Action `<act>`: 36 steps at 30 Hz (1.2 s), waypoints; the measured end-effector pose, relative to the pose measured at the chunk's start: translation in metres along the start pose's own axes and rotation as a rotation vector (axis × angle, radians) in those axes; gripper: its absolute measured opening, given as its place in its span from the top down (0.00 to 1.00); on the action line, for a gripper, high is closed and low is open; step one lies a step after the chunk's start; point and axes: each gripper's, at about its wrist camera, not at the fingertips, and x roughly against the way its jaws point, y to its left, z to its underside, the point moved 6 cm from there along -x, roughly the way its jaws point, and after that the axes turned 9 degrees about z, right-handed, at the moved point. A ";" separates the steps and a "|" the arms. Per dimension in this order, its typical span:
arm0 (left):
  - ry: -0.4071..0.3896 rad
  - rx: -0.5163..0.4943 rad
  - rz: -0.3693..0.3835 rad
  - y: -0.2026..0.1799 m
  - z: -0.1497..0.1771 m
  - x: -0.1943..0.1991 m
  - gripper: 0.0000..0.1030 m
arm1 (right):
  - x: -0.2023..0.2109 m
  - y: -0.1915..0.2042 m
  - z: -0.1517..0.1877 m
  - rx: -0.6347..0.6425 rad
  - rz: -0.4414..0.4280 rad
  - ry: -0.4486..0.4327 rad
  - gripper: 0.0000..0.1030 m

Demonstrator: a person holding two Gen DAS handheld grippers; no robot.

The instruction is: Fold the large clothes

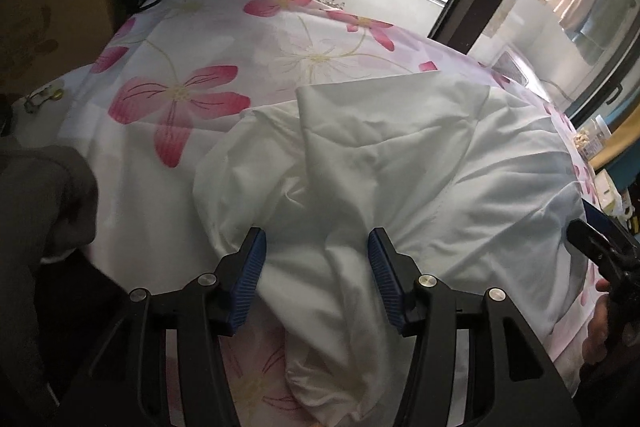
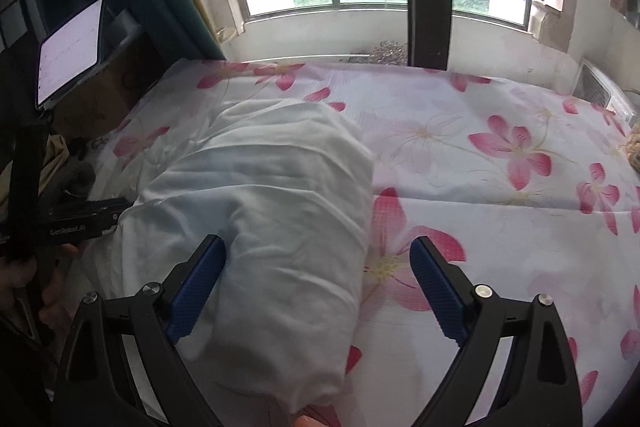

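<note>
Pink-flowered white bedsheet [image 2: 500, 187], crumpled pale white cloth garment [image 1: 360, 167] between fingers of left hand-held gripper [image 1: 316, 247] and right hand-held gripper [image 2: 316, 259], both spread.

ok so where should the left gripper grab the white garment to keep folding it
Take the bunched ridge of the white garment rising between the open left gripper fingers, coming in low from the near edge. That fold stands proud of the bed sheet, so the pads can likely pinch it without catching the sheet.

Bed [image 2: 500, 219] covered by white sheet printed with pink flowers, far edge against the window wall. Rumpled white garment [image 2: 264, 227] lies directly on it, toward left edge, running from near edge toward the middle.
</note>
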 end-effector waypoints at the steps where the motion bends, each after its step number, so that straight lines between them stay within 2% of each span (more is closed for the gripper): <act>1: -0.004 0.005 -0.003 0.001 0.000 0.002 0.45 | 0.000 -0.001 0.000 -0.001 0.005 0.000 0.10; 3: -0.025 0.025 -0.001 0.004 0.002 0.012 0.45 | -0.004 -0.003 0.005 0.006 0.021 0.012 0.10; 10: -0.121 0.044 0.093 -0.012 0.004 0.049 0.45 | -0.013 -0.004 0.020 0.002 0.013 0.032 0.10; 13: -0.111 0.030 0.104 -0.022 0.013 0.052 0.45 | -0.012 -0.003 0.022 0.005 0.016 0.031 0.10; 20: -0.014 0.037 0.066 -0.017 0.044 0.023 0.45 | -0.006 -0.003 0.035 0.013 0.015 0.039 0.10; 24: -0.043 0.022 0.051 -0.017 0.051 0.026 0.45 | 0.001 -0.001 0.041 0.025 0.012 0.036 0.09; 33: -0.151 0.038 0.122 -0.026 0.033 0.063 0.44 | 0.025 -0.009 0.032 0.022 -0.003 0.004 0.09; 36: -0.175 0.037 0.143 -0.031 0.018 0.068 0.39 | 0.031 -0.015 0.023 0.011 -0.004 -0.014 0.09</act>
